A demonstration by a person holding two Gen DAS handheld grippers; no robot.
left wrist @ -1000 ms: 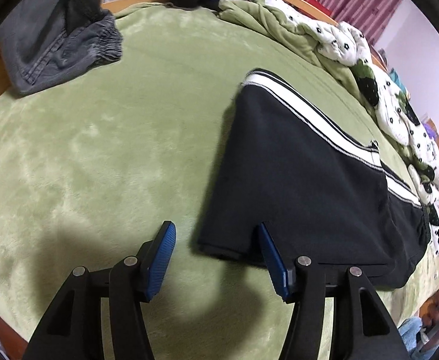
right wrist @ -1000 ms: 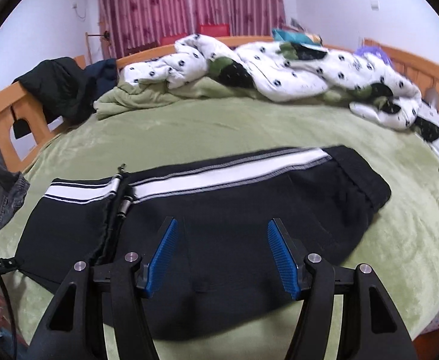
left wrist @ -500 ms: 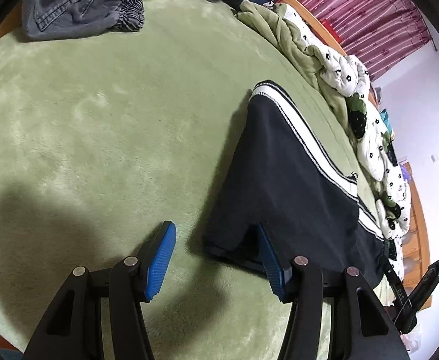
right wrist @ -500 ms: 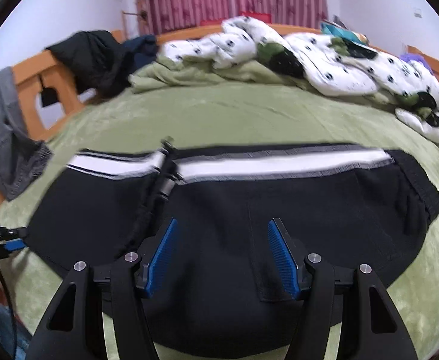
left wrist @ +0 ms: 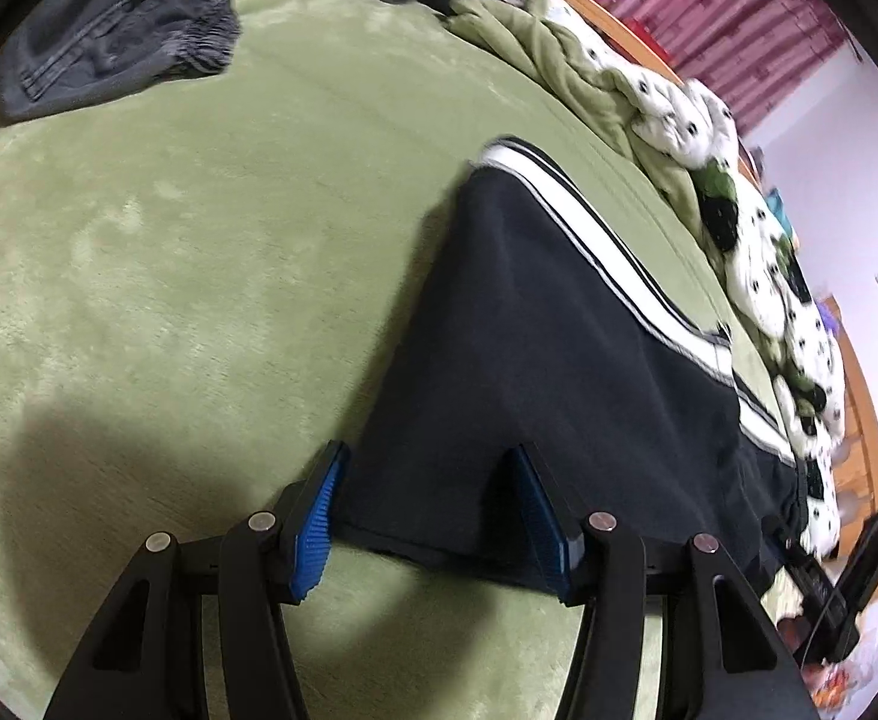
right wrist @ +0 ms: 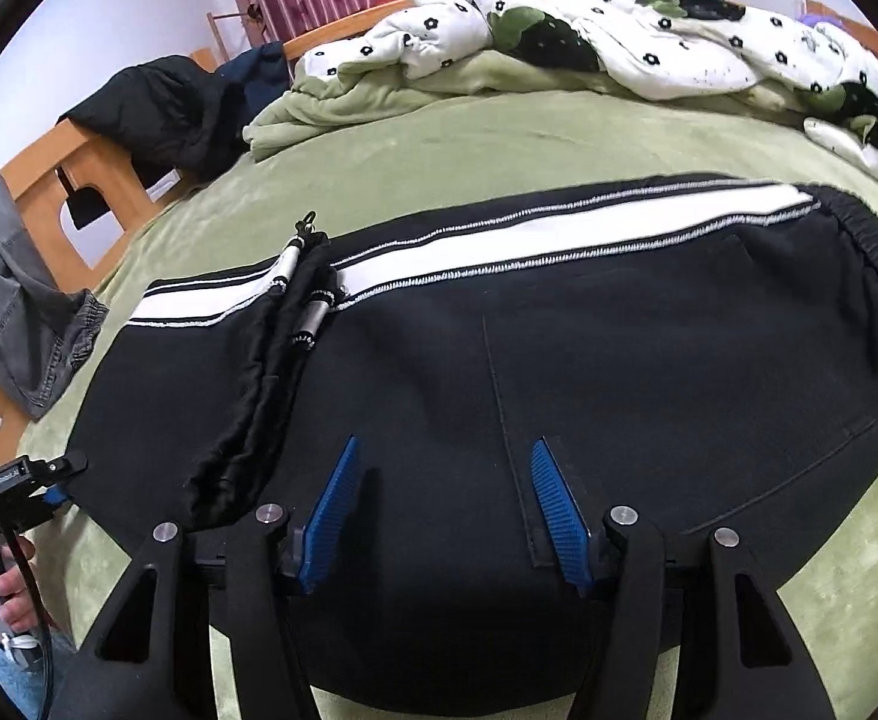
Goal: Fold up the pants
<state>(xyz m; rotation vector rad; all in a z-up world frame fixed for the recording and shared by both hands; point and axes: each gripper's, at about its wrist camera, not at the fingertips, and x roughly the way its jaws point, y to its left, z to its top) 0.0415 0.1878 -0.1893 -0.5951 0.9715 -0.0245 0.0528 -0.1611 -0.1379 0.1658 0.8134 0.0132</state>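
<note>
In the left wrist view the left gripper [left wrist: 426,516] holds open jaws astride the hem corner of the black white-striped fabric pants [left wrist: 547,360] lying lengthwise along the green plush bed's [left wrist: 168,252] near edge, while in the right wrist view the right gripper [right wrist: 445,510] hovers open-jawed over their waist half.

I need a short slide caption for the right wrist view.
Right gripper, jaws open, over black striped pants on a green bed.

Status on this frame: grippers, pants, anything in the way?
Left gripper open, straddling the hem corner of the black pants. Right gripper open over the pants' middle, nothing gripped. Pants lie flat on the green blanket; drawstring bundle lies on top.
</note>
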